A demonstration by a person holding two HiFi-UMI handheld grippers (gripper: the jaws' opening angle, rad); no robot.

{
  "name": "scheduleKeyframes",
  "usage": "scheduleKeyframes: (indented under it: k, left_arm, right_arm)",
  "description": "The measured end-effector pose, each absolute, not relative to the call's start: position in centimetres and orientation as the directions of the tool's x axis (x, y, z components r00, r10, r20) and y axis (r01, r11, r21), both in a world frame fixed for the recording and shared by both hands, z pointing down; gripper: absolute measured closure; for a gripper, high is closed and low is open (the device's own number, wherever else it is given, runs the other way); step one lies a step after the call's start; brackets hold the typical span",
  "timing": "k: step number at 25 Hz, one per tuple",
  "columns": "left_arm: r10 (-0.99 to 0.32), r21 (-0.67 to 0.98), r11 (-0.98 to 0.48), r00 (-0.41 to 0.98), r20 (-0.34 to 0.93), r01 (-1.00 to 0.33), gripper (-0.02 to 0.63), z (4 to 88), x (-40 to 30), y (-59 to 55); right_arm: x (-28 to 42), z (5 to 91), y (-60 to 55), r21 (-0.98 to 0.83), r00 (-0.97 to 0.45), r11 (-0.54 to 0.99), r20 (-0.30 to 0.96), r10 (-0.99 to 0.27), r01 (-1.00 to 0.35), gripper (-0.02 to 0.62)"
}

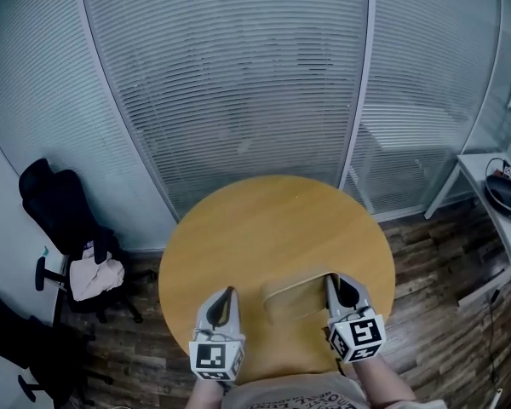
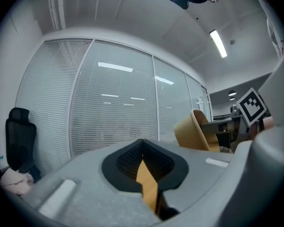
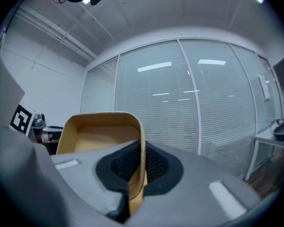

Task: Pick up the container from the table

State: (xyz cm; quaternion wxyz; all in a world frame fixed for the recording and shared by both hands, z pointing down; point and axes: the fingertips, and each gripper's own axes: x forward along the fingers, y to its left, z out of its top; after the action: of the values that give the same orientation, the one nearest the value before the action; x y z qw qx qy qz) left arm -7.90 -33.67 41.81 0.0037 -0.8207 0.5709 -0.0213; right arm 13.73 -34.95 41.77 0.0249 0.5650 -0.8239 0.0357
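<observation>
A tan, shallow container [image 1: 294,301] hangs just above the round wooden table [image 1: 264,228], near its front edge. My right gripper [image 1: 334,281] is shut on the container's right wall; in the right gripper view that wall [image 3: 138,141] runs between the black pads and the container's open inside [image 3: 97,136] faces the camera. My left gripper [image 1: 229,291] is to the left of the container, apart from it, with its jaws together and nothing held. In the left gripper view the container [image 2: 193,130] shows tilted at the right, beside the right gripper's marker cube [image 2: 252,105].
A black office chair [image 1: 61,207] with a pale cloth [image 1: 96,276] on it stands left of the table. Behind the table is a glass wall with blinds [image 1: 238,75]. A white desk [image 1: 485,186] with a black object is at the right, on the wooden floor.
</observation>
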Motion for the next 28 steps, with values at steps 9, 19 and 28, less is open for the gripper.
scheduleKeyframes:
  k: [9, 19, 28]
  left_arm:
    - [-0.918, -0.065, -0.396, 0.395, 0.034, -0.916, 0.600, 41.6, -6.0, -33.2]
    - [-0.914, -0.091, -0.407, 0.405, 0.031, -0.909, 0.600, 41.4, -5.7, -32.6]
    - [-0.914, -0.085, -0.406, 0.404, 0.035, -0.910, 0.600, 41.3, -5.8, -32.2]
  right_arm:
    - [14.2, 42.9, -35.0, -0.041, -0.353, 0.351, 0.095, -0.931, -0.936, 0.591]
    - [14.1, 42.6, -34.9, -0.052, -0.355, 0.352, 0.081, -0.931, -0.934, 0.591]
    - [14.0, 42.8, -34.6, -0.055, -0.353, 0.349, 0.089, -0.931, -0.936, 0.591]
